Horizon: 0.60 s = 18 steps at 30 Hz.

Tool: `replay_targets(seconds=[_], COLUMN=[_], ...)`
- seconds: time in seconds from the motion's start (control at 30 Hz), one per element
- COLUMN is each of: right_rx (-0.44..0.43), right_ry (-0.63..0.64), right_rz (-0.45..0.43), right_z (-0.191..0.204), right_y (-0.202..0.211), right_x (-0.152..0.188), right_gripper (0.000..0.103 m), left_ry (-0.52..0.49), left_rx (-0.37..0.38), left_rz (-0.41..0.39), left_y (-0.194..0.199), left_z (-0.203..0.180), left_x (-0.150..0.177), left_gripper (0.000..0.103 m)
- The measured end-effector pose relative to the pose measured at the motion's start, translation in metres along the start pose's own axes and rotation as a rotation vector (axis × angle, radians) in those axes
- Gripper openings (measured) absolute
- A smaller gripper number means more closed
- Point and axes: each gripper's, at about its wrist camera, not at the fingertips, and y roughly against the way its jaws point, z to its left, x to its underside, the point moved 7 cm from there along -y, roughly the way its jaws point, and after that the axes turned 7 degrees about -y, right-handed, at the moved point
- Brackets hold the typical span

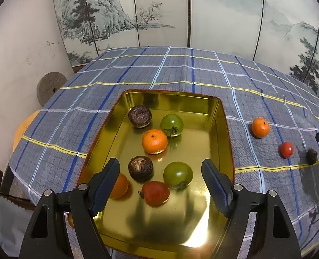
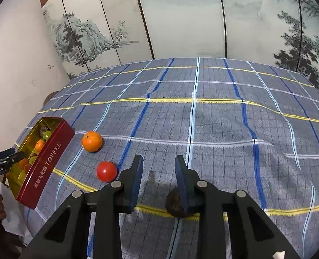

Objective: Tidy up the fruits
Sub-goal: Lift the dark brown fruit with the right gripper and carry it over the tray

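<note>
A table covered in a soft, woven blue-grey plaid cloth (image 2: 213, 118) with yellow, white and blue stripes stands before a painted folding screen (image 2: 181, 21).

The right gripper (image 2: 158, 158) hangs above the cloth. Its dark blue jaws are drawn close together, with only a narrow gap that holds nothing. A small, rough, dark brown round fruit (image 2: 173, 207), possibly a water chestnut, though the jaw half hides it, lies on the cloth. It sits just under the gripper's right-hand jaw, so to the right of the gap and close in rather than ahead of the tips. Two more loose fruits lie to the left and farther out: a smooth, glossy red tomato (image 2: 106, 171) and, beyond it, a dimpled mandarin (image 2: 92, 141). All three are near this hand and well apart from the other.

The left gripper (image 1: 159, 163) hovers over the near end of a rectangular toffee tin (image 1: 224, 129), red outside and mirror-gold inside. Its jaws are spread wide and grasp nothing. The tin's long axis runs away from this gripper. Inside lie seven round fruits: mandarins, green and red tomatoes, and two dark ones.
</note>
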Motion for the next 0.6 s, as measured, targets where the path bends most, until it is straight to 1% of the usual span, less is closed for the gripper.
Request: replay_targets(seconds=[0.13, 0.2, 0.23, 0.27, 0.3, 0.33, 0.37, 0.43, 0.5, 0.53, 0.57, 0.6], right_rx=[0.013, 0.029, 0.011, 0.008, 0.031, 0.055, 0.077, 0.095, 0.101, 0.096, 0.095, 0.095], right_ry=[0.008, 0.003, -0.005, -0.008, -0.005, 0.007, 0.021, 0.048, 0.054, 0.049, 0.042, 0.042], right_rz=[0.015, 0.009, 0.018, 0.034, 0.042, 0.039, 0.035, 0.050, 0.092, 0.106, 0.118, 0.112], right_z=[0.000, -0.006, -0.009, -0.010, -0.013, -0.014, -0.015, -0.016, -0.019, -0.019, -0.021, -0.021], right_y=[0.003, 0.005, 0.004, 0.003, 0.002, 0.002, 0.001, -0.004, -0.014, -0.018, -0.021, -0.021], right_x=[0.007, 0.009, 0.011, 0.014, 0.017, 0.019, 0.021, 0.028, 0.036, 0.038, 0.041, 0.043], right_gripper=[0.028, 0.031, 0.032, 0.038, 0.042, 0.054, 0.063, 0.063, 0.061, 0.050, 0.037, 0.037], left_ry=[0.011, 0.012, 0.012, 0.011, 0.009, 0.007, 0.005, 0.002, -0.002, -0.006, -0.012, -0.014], left_rx=[0.009, 0.013, 0.012, 0.012, 0.013, 0.013, 0.012, 0.016, 0.020, 0.019, 0.015, 0.012], left_rz=[0.007, 0.008, 0.007, 0.006, 0.005, 0.004, 0.004, 0.009, 0.014, 0.015, 0.014, 0.013], left_y=[0.000, 0.000, 0.000, 0.000, 0.000, 0.000, -0.001, -0.001, -0.002, -0.002, -0.001, 0.000], left_z=[0.002, 0.002, 0.002, 0.002, 0.002, 0.002, 0.001, -0.001, -0.003, -0.004, -0.005, -0.006], left_x=[0.003, 0.003, 0.003, 0.003, 0.003, 0.003, 0.003, 0.004, 0.005, 0.005, 0.005, 0.005], left_gripper=[0.078, 0.078, 0.078, 0.078, 0.078, 0.078, 0.078, 0.078, 0.078, 0.078, 0.078, 0.078])
